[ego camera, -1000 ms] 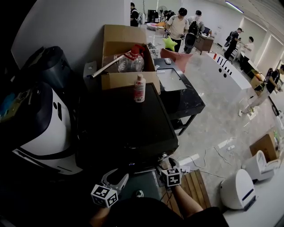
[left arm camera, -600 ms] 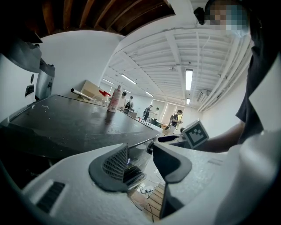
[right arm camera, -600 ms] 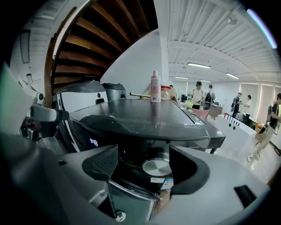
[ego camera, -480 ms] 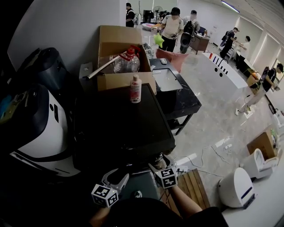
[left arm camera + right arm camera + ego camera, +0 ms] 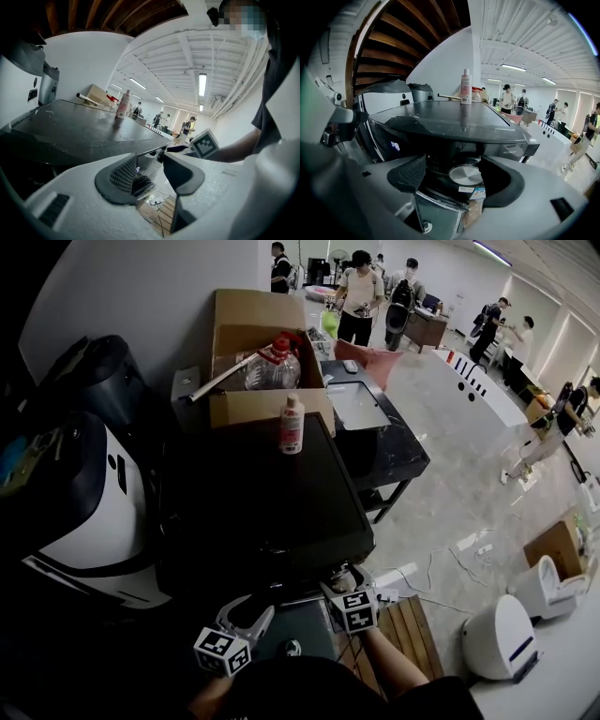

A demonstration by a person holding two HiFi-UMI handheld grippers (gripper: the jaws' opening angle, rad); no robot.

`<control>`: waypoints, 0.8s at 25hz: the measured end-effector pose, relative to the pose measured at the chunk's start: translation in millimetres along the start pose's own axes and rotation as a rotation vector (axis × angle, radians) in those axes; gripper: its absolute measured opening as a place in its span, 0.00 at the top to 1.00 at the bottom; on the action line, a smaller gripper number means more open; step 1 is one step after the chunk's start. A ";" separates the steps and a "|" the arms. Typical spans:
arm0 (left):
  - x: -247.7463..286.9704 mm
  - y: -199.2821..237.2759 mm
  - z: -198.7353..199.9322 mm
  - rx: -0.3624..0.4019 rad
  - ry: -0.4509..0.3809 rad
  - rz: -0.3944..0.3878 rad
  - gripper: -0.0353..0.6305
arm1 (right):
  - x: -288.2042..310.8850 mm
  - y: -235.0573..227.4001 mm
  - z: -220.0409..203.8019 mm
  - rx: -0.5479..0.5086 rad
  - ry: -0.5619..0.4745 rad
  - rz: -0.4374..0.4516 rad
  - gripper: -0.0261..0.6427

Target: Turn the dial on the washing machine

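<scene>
Round, flat-faced silver dial (image 5: 465, 174), facing outward on the black washing machine's (image 5: 454, 123) front panel, just below the machine's lid edge.

Overhead head view and close gripper views share the washing machine (image 5: 253, 493).

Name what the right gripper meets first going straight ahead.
Probably the silver dial on the front of the washing machine: it lies dead ahead, between the open fingers of the right gripper, though its depth is unclear.

I see a bottle (image 5: 292, 425) on the far edge of the washing machine (image 5: 253, 507), a cardboard box (image 5: 246, 320) just behind it, a table (image 5: 405, 460) to the right, and the dial (image 5: 465, 174) on the near front.
</scene>
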State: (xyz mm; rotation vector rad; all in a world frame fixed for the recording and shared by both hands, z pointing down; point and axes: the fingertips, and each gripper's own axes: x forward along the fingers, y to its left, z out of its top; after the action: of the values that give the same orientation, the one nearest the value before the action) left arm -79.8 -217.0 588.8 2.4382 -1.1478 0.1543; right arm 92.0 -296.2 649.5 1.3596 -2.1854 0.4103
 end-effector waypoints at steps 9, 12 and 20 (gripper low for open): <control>-3.0 2.8 1.1 -0.005 0.000 0.008 0.67 | 6.0 -8.7 -3.7 0.064 0.013 0.001 0.43; -1.2 2.0 0.8 -0.008 0.000 0.006 0.67 | 7.6 -10.1 -5.0 0.057 0.018 -0.005 0.42; -1.4 4.1 -2.1 -0.011 0.005 0.005 0.67 | 15.1 -15.4 -22.7 0.136 0.078 0.000 0.38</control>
State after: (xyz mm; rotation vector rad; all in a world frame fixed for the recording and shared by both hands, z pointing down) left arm -83.6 -217.3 591.7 2.4241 -1.1503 0.1553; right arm 106.7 -302.5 676.5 1.3906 -2.1263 0.6110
